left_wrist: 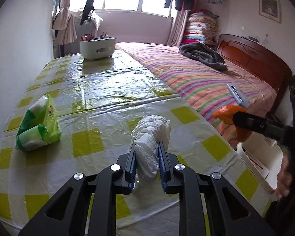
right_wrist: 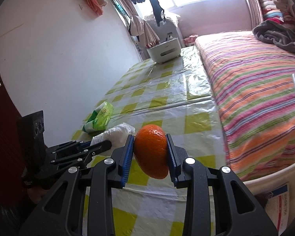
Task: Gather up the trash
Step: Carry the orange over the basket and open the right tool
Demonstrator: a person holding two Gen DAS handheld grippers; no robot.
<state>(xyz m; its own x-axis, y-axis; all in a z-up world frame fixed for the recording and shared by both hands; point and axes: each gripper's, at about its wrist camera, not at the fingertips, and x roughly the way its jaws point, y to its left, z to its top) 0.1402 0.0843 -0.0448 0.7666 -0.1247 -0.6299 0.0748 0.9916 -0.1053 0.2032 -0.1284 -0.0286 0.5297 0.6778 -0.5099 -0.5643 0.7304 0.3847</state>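
Observation:
My left gripper (left_wrist: 147, 149) is shut on a crumpled white tissue (left_wrist: 151, 137), held just above the yellow-checked tablecloth (left_wrist: 88, 141). My right gripper (right_wrist: 150, 137) is shut on an orange peel (right_wrist: 151, 149), raised above the table's near right corner. In the left wrist view that orange peel (left_wrist: 229, 114) and the right gripper (left_wrist: 234, 116) hang over a white bin (left_wrist: 265, 169) beside the table. In the right wrist view the left gripper (right_wrist: 106, 141) shows at the left with the tissue (right_wrist: 116, 132).
A green tissue pack (left_wrist: 39, 125) lies at the table's left. A white caddy (left_wrist: 97, 46) stands at the far end. The striped bed (left_wrist: 196, 74) runs along the right with a grey blanket (left_wrist: 204, 56). A person's hand (left_wrist: 285, 179) is by the bin.

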